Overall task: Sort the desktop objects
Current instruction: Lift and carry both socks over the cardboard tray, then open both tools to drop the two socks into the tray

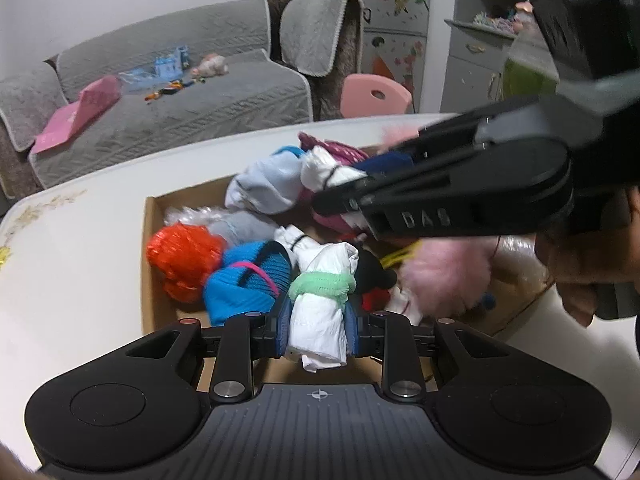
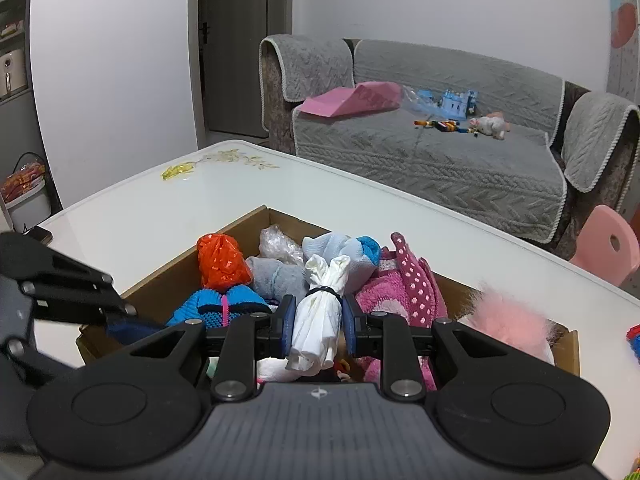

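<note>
Left wrist view: both hand-held grippers clamp white bundles over the cardboard box (image 1: 149,264) on the desk (image 1: 72,264).
Left hand-held gripper (image 1: 318,326) pinches green-tied bundle (image 1: 320,312); right hand-held gripper (image 2: 318,326) pinches black-tied bundle (image 2: 320,312), likely lifting both out for sorting.

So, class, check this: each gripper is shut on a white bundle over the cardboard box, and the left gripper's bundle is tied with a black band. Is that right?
Not quite. The left gripper is shut on a white bundle tied with a green fuzzy band, as the left wrist view shows. The black band is on the right gripper's bundle. Both do hang over the cardboard box.
</note>
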### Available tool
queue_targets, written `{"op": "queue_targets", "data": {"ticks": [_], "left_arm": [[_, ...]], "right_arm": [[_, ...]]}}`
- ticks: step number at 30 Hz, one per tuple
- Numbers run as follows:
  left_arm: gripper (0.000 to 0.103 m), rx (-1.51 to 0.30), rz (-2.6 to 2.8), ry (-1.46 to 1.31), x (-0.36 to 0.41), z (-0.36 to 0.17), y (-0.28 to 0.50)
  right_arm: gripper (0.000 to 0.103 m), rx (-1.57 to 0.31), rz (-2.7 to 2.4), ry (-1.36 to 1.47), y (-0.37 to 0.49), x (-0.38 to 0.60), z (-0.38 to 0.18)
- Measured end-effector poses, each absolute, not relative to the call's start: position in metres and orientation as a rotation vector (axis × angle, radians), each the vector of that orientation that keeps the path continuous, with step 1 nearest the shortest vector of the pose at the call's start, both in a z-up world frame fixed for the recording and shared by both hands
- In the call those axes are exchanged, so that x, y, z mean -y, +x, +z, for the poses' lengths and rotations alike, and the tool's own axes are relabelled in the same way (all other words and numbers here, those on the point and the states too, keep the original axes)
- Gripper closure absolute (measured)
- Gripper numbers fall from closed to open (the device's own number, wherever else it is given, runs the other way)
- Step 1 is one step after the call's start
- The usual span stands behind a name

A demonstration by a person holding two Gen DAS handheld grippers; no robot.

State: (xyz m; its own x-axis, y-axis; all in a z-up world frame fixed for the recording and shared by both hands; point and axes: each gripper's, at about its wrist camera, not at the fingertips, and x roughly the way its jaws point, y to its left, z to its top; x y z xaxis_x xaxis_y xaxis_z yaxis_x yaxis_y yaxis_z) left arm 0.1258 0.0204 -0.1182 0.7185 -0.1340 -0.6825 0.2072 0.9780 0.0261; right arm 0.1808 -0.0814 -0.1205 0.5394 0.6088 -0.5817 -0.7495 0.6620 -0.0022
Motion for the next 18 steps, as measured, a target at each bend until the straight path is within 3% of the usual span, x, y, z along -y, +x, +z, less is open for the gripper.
{"op": "queue_targets", "data": {"ticks": [18], "left_arm": [[0.069,-0.769,-0.164,0.083,-0.031,-0.127,0.128]], "right_arm": [[0.078,-0.582,0.804,-0.257,0.186,0.081,-0.127]]}}
